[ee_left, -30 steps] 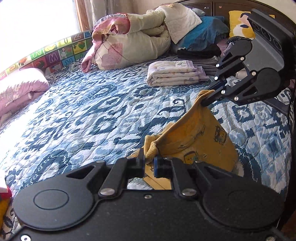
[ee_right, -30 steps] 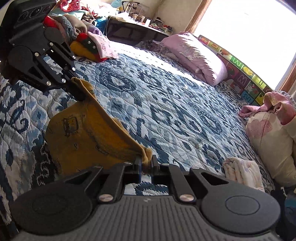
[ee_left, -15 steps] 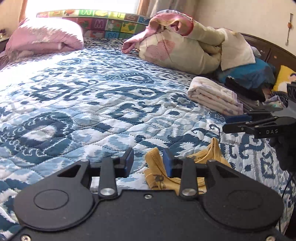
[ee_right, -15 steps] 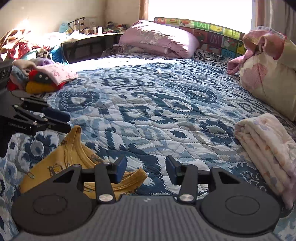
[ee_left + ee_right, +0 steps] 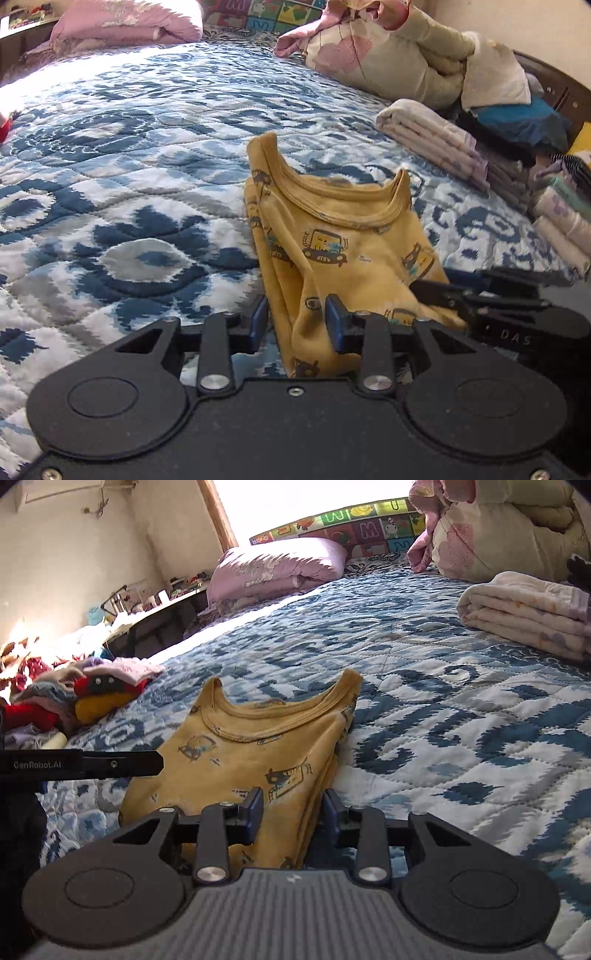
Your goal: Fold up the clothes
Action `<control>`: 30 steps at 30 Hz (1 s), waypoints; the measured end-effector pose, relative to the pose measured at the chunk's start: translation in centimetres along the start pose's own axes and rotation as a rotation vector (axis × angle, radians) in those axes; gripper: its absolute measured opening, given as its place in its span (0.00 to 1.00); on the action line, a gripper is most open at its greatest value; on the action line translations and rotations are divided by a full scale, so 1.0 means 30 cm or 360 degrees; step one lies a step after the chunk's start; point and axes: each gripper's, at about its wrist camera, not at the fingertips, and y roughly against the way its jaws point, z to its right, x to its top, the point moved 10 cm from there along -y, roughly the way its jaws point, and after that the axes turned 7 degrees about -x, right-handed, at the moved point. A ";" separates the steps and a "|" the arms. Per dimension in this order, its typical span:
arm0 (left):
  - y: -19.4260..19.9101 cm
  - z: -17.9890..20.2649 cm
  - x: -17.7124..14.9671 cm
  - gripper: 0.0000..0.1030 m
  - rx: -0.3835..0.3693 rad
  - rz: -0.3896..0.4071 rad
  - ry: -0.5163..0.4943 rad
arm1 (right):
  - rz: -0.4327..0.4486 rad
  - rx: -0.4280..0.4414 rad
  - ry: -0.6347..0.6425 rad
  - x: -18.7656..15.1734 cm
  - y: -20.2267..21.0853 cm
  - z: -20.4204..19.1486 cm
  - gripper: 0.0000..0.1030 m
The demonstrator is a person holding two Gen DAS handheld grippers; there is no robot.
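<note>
A small yellow vest with cartoon car prints (image 5: 332, 240) lies on the blue patterned quilt, neckline away from me; it also shows in the right wrist view (image 5: 258, 746). My left gripper (image 5: 297, 323) is open, its jaws standing either side of the vest's near left edge. My right gripper (image 5: 291, 808) is open, its jaws either side of the vest's near right edge. The right gripper shows at the right of the left wrist view (image 5: 498, 310), and a finger of the left gripper (image 5: 92, 764) shows at the left of the right wrist view.
A folded pale blanket (image 5: 432, 136) and stacked folded clothes (image 5: 561, 206) lie to the right. A heap of unfolded clothes (image 5: 74, 694) lies at the left. A pink pillow (image 5: 277, 568) and a bundled quilt (image 5: 388, 55) lie at the far side of the bed.
Both grippers let go of the vest and opened. The vest, held up by its shoulders a second ago, now lies on the quilt, and both grippers have moved to its near edge.
</note>
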 end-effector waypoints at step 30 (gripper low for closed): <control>-0.223 -0.109 0.252 0.36 -0.0129 0.0127 -0.0212 | -0.0046 0.0138 -0.0067 0.196 -0.263 0.094 0.57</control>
